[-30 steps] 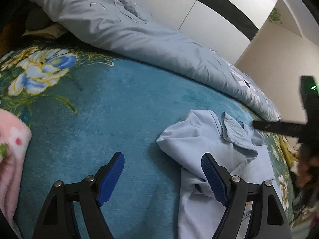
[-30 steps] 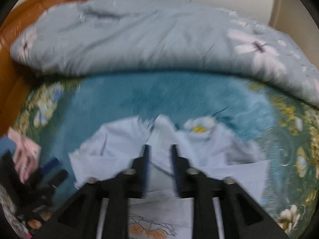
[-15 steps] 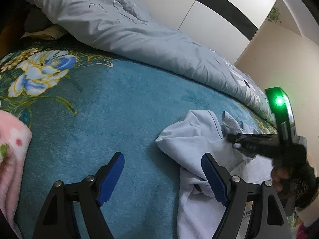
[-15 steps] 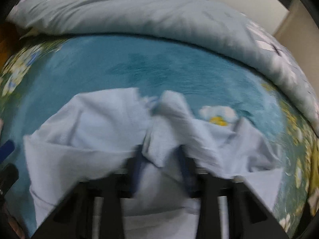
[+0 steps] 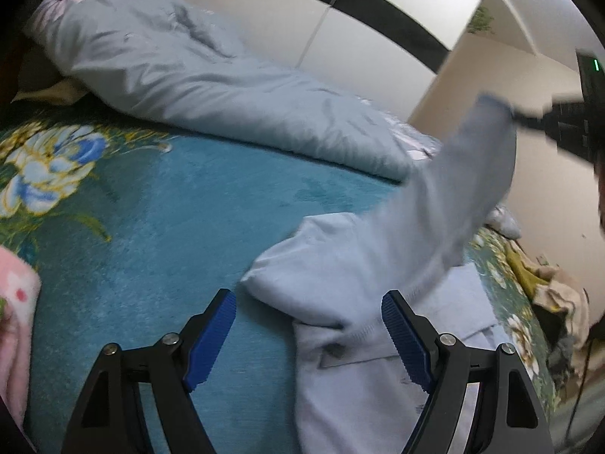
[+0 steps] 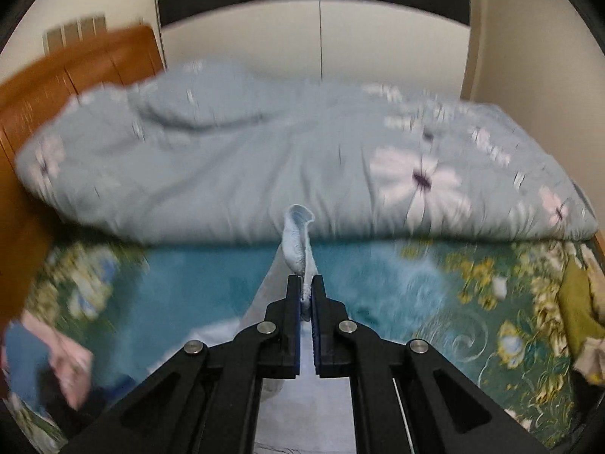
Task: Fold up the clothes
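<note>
Right gripper (image 6: 307,295) jaws clenched on a thin edge of the shirt (image 5: 378,276), hoisted well above the bed (image 5: 181,204); rest of the shirt trailing down to a heap under and just ahead of the left gripper (image 5: 308,340). Left jaws released, wide, nothing between the pads, right pad just over the heap.

Likely trouble: pinch on very little cloth, so could slip out under the hanging weight. Could also lift only one layer, leaving the heap twisted rather than spread. Left jaws closing blind might bunch several layers.

Around: duvet (image 6: 264,159) piled beyond the jaws, close enough to catch a swung hem. Pink cloth (image 5: 15,302) far left of the left jaws, other clothes (image 5: 548,287) far right. Blue stretch between clear.
</note>
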The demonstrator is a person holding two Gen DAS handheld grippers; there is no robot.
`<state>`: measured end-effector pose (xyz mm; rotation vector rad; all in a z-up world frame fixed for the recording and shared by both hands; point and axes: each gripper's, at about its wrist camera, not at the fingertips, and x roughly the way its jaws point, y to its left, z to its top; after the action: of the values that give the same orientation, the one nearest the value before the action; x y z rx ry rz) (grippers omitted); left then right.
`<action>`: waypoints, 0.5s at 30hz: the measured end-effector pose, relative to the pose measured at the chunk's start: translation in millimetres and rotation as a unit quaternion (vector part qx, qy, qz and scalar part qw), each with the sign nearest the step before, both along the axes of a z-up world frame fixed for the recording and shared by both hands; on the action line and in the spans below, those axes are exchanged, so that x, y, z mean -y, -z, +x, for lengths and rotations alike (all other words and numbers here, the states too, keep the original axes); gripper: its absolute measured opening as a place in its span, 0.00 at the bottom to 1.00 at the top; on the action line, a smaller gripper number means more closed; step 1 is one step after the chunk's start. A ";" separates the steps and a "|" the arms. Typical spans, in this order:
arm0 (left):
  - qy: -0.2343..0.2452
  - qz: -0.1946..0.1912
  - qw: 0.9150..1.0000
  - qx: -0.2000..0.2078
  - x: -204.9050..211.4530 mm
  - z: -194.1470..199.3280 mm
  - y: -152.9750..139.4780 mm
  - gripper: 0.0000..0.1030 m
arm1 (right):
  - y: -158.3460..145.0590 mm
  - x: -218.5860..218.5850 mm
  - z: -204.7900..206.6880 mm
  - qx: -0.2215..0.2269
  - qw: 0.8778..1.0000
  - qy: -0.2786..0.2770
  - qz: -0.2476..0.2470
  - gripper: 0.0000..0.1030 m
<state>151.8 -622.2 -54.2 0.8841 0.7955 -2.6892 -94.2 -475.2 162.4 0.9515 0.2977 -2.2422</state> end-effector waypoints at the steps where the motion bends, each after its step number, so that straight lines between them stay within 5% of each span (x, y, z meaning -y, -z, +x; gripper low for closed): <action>1: 0.009 -0.002 1.000 -0.005 -3.3 -0.7 -2.0 0.80 | -14.7 4.0 3.9 -0.009 1.000 -0.002 -0.008 0.04; 5: 0.036 -0.022 0.999 -0.007 -18.9 -8.8 -4.3 0.80 | -51.4 31.8 30.7 -0.029 0.999 -0.025 -0.023 0.04; 9: 0.038 -0.048 0.998 0.036 -30.0 -25.8 7.3 0.80 | -75.0 59.7 66.8 -0.047 0.996 -0.068 -0.042 0.04; 15: -0.043 -0.078 0.992 0.093 -18.6 -31.6 20.9 0.80 | -91.8 68.8 92.6 -0.063 0.989 -0.112 -0.069 0.04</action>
<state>120.2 -603.5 -75.1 1.0181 0.5618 -2.5080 -1.5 -544.0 254.2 0.6711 0.2855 -2.0892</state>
